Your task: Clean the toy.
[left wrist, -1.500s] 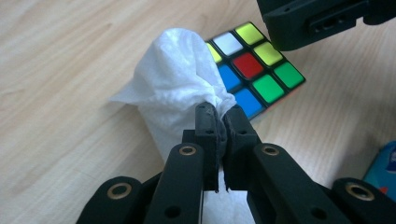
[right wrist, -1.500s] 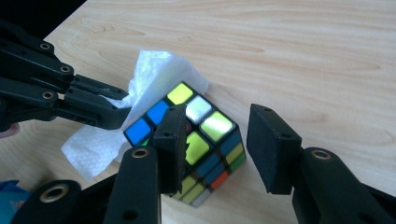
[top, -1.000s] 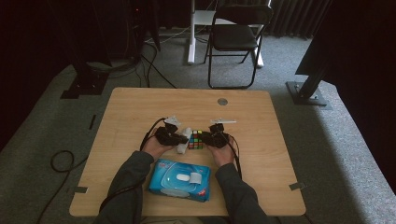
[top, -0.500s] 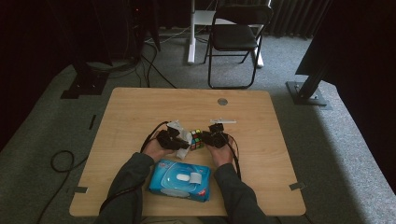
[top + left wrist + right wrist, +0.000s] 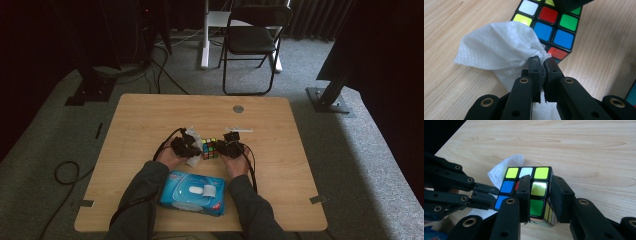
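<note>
Near the middle of the wooden table (image 5: 150, 120), a little toward the person's side, a colour-tiled puzzle cube (image 5: 209, 148) sat on the wood, and everything else arranged itself around that cube. On its left side the left gripper (image 5: 541, 62) had its jaws pinched together on a bunched white wipe (image 5: 499, 52), the fabric gathered into a twist right at the pads and fanning out over the cube's near corner, so that it covered part of the tiled face and touched it; white, red, green, blue and yellow-green tiles remained visible past the cloth. On the cube's right side the right gripper (image 5: 539, 197) was clamped on the cube itself, one black jaw lying across the face with the blue and red tiles and the other against the adjoining side, yellow-green and green tiles showing in the gap between them. From that gripper's camera the left gripper's jaws came in beside the cube with the wipe trailing under them onto the wood. Closer to the person than the cube, between the two forearms, lay a blue pack of wet wipes (image 5: 192, 192) with a white flap lid, flat on the table and apart from the cube. Beyond the cube, near the table's far edge, a small round grey disc (image 5: 238, 108) was set in the wood
</note>
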`<state>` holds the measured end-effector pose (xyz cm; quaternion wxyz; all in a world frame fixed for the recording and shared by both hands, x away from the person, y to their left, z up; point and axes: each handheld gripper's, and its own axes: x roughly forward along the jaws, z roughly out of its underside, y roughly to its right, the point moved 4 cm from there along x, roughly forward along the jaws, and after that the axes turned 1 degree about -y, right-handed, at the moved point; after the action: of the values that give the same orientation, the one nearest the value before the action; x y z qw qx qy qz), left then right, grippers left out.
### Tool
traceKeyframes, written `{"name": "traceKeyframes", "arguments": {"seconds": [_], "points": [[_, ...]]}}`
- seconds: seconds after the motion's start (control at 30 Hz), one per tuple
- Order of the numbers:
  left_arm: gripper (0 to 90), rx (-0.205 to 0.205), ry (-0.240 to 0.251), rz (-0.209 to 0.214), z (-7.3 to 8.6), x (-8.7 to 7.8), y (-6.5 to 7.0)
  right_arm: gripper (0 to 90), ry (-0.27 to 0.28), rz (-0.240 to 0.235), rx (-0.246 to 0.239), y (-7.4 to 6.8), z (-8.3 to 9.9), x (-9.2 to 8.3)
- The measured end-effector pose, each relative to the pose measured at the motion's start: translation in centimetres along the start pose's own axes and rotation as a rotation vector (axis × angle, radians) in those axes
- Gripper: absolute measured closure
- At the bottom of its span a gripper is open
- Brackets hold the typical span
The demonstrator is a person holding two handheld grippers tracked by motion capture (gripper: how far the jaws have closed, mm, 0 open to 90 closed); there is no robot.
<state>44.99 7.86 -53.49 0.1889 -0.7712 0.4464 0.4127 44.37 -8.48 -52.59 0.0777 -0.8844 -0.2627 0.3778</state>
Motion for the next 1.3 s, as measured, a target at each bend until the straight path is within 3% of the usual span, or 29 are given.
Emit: {"name": "traceKeyframes", "arguments": {"seconds": [0.07, 0.23, 0.37, 0.53, 0.67, 0.83, 1.3], "points": [[85.6, 0.013, 0.015, 0.017, 0.0, -0.3, 0.2, 70.6, 0.009, 0.009, 0.005, 0.0, 0.0, 0.0], [85.6, -0.013, 0.083, 0.036, -0.4, -1.5, -0.1, 70.6, 0.017, 0.010, 0.017, 0.1, -0.1, 0.2], [85.7, -0.024, 0.083, 0.004, -1.0, -1.4, -0.5, 70.2, 0.011, -0.001, 0.029, 0.2, -0.1, 0.2], [85.7, -0.076, 0.097, -0.032, -1.2, -1.0, -1.4, 69.8, 0.006, -0.005, 0.027, 0.2, 0.0, 0.1], [85.7, -0.113, 0.107, -0.038, -1.5, -0.7, -1.9, 69.1, 0.007, -0.006, 0.024, 0.2, 0.0, 0.1], [85.8, -0.113, 0.100, -0.058, -1.8, -0.6, -2.0, 68.9, 0.009, -0.005, 0.028, 0.2, 0.1, 0.1], [85.9, -0.151, 0.092, -0.022, -1.6, -0.5, -2.4, 68.6, 0.016, -0.007, 0.036, 0.2, 0.1, 0.1]]}}
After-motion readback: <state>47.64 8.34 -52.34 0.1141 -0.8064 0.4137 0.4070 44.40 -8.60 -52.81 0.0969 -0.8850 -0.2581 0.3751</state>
